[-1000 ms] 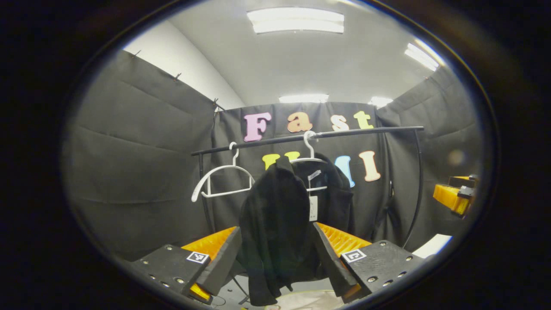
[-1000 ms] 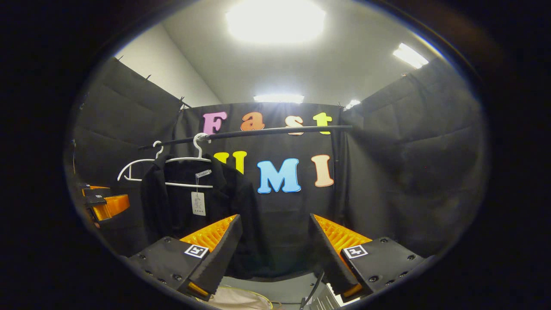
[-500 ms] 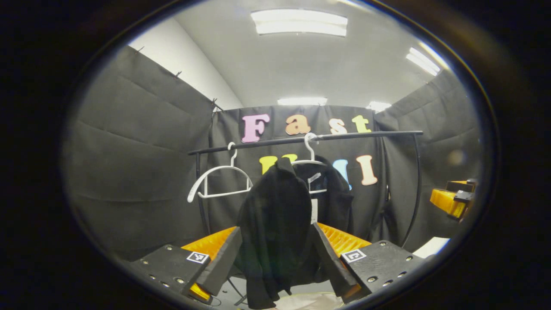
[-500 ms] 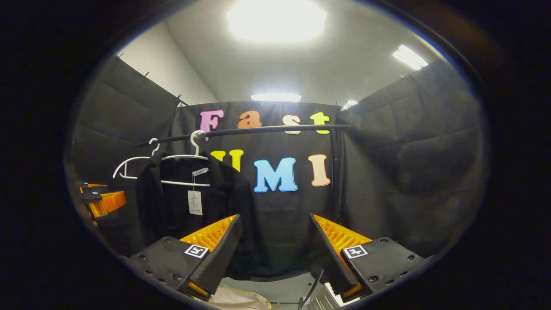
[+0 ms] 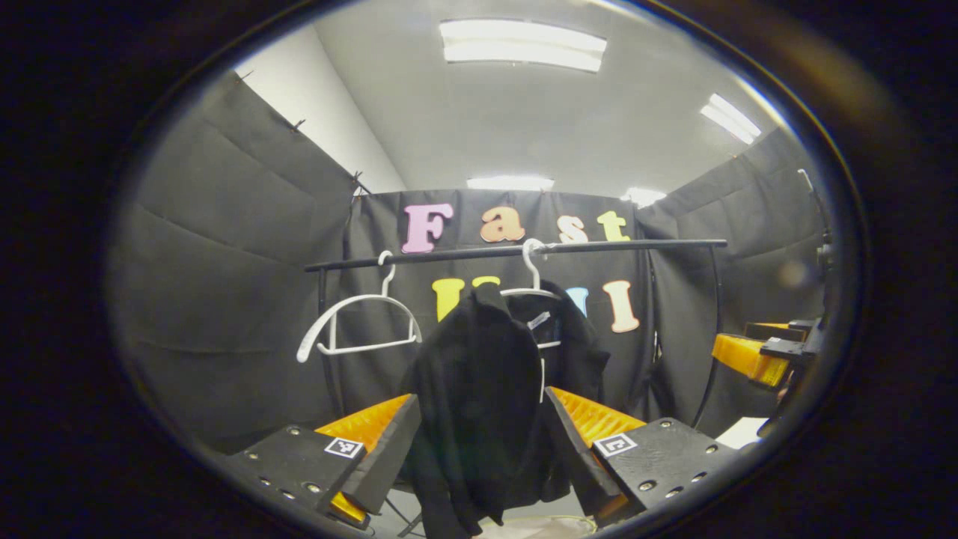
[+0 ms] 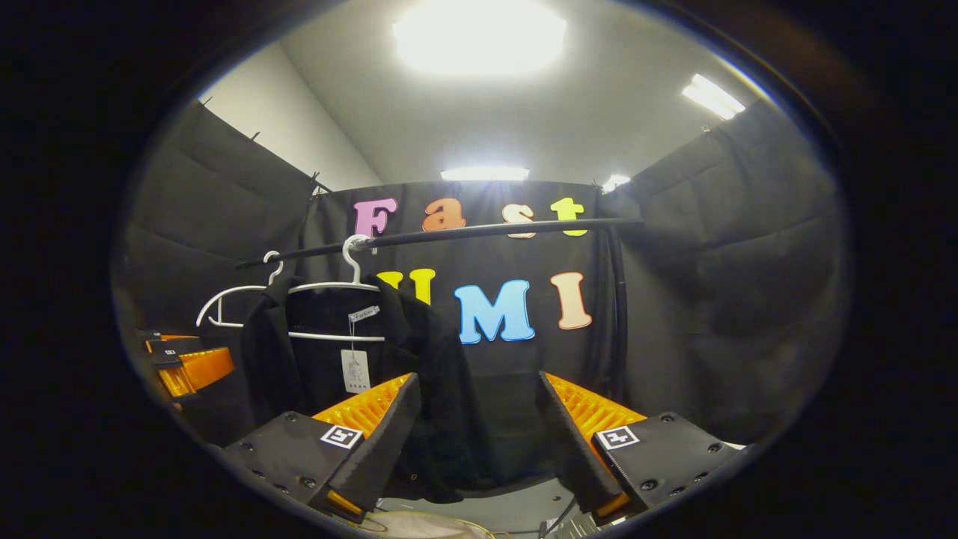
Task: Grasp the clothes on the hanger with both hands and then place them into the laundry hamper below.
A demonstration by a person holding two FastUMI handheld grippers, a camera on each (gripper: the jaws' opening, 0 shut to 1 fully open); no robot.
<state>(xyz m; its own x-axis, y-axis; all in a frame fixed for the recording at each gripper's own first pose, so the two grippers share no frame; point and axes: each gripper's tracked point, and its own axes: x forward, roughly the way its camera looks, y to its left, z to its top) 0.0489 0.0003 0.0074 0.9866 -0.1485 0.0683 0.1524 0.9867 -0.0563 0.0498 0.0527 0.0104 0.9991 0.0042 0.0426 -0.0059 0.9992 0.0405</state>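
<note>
Your left gripper (image 5: 479,457) is spread wide, with the black jacket (image 5: 479,404) hanging framed between its fingers; your right gripper (image 6: 479,449) gapes too. The jacket's soft, matte cloth droops from a thin white hanger (image 6: 329,288) on the dark rail (image 5: 524,250).

Ceiling light panels (image 6: 479,34) illuminate the booth from above; glare blooms there. Fisheye distortion bends the rail (image 5: 516,251); focus is sharp.
</note>
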